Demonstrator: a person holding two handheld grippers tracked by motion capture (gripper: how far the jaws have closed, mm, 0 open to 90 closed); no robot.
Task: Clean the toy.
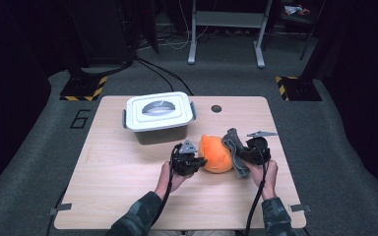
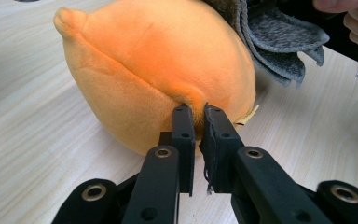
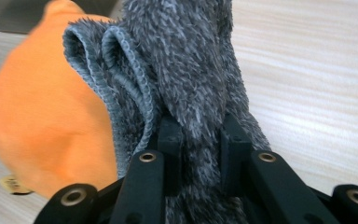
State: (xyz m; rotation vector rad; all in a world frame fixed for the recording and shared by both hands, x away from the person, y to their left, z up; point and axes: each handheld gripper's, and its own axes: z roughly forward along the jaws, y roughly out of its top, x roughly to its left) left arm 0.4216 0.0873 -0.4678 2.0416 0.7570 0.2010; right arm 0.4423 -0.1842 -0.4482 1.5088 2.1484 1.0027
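Black jaws of the left gripper (image 2: 195,126) sit nearest the lens in the left gripper view, closed to a thin slit on a pinch of orange fabric; black jaws of the right gripper (image 3: 198,140) sit likewise in the right gripper view, closed on a bunched fold of grey pile.

Items, largest first, all located from the orange plush toy (image 1: 215,154):

1. Wooden table (image 1: 128,196); it carries the toy just right of its centre, toward the person's edge.
2. White lidded storage box (image 1: 158,118); behind and to the left of the toy, apart from it, lid on.
3. Orange plush toy; resting on the table, its pointed tip (image 2: 67,21) aimed away from the left gripper.
4. Grey microfibre cloth (image 1: 235,150); draped against the toy's right side, touching it, folded in several layers (image 3: 121,70).
5. Small tan label (image 2: 246,117); at the toy's base, on the cloth side.

Step judged in hand: steadying the toy with the left gripper while the right works the cloth over its surface.

Procedure notes: keep the left pinch on the seam fabric only, so the toy does not roll; hold the cloth well inside the right jaws, not at the hem; move the cloth along the plush with light pressure; avoid dragging the toy toward the table edge.
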